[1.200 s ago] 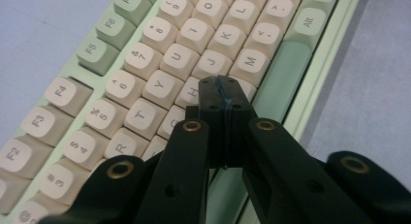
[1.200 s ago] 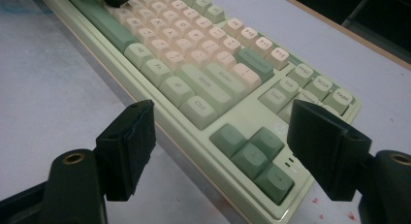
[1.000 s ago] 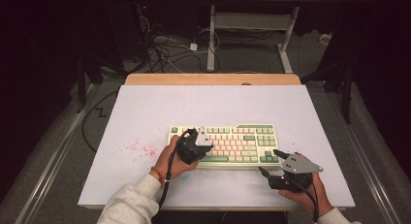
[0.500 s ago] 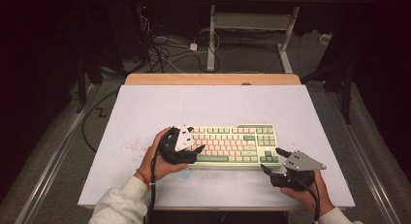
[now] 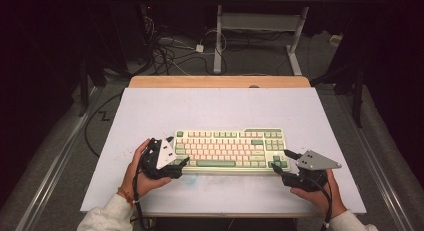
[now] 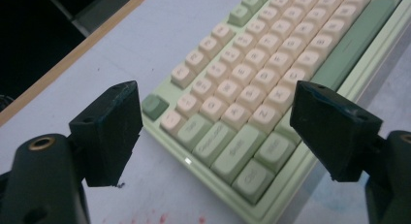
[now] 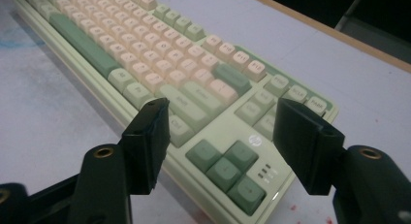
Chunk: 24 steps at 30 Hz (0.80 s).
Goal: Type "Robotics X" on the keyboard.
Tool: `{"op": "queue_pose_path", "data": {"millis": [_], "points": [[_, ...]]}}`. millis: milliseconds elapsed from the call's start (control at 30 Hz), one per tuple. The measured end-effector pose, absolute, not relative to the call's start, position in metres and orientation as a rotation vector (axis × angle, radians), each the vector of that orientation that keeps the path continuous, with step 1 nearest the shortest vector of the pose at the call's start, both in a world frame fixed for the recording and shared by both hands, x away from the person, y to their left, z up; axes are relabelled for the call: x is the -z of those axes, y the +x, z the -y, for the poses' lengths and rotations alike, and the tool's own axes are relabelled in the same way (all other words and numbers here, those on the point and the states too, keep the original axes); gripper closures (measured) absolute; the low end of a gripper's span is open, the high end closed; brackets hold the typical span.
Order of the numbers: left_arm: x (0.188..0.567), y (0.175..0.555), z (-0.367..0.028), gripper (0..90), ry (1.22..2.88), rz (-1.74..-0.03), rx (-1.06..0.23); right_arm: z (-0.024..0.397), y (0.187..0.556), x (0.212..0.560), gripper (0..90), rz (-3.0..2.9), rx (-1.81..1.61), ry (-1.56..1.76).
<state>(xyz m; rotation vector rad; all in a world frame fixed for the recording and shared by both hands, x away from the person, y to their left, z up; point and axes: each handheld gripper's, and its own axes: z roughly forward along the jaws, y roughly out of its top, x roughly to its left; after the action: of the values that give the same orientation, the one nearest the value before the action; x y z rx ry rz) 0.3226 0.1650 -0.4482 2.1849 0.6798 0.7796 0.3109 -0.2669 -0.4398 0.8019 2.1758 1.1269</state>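
I'm looking past my white tabletop and its wooden far edge into a dark room. Beyond that edge, a tangle of cables sprawls on the grey floor, beside a white desk frame. Left of the tabletop, a metal rail runs along the floor.

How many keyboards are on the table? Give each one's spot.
1. The keyboard lies on the white table, between the left gripper and the right gripper.
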Motion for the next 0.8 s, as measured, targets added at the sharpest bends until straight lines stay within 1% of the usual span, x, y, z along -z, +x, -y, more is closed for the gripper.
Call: {"op": "queue_pose_path", "data": {"millis": [200, 300, 433, 467, 567, 700, 800], "points": [[0.459, 0.315, -0.182, 17.4, 2.243, -0.732, -0.816, 0.262, 0.321, 0.429, 46.4, -2.185, -1.139, 0.812], [0.465, 0.312, -0.189, 17.4, 2.255, -0.758, -0.786, 0.257, 0.327, 0.426, 52.2, -2.208, -1.131, 0.813], [0.471, 0.307, -0.194, 17.4, 2.257, -0.786, -0.764, 0.247, 0.335, 0.424, 63.3, -2.227, -1.124, 0.790], [0.472, 0.306, -0.195, 17.4, 2.259, -0.789, -0.767, 0.244, 0.338, 0.423, 67.9, -2.231, -1.123, 0.786], [0.474, 0.302, -0.198, 17.5, 2.262, -0.802, -0.739, 0.234, 0.345, 0.420, 76.7, -2.264, -1.125, 0.761], [0.476, 0.300, -0.199, 17.5, 2.278, -0.807, -0.735, 0.218, 0.354, 0.419, 83.9, -2.302, -1.115, 0.720], [0.475, 0.301, -0.200, 17.5, 2.264, -0.812, -0.734, 0.204, 0.361, 0.419, 86.5, -2.330, -1.107, 0.695]]}}
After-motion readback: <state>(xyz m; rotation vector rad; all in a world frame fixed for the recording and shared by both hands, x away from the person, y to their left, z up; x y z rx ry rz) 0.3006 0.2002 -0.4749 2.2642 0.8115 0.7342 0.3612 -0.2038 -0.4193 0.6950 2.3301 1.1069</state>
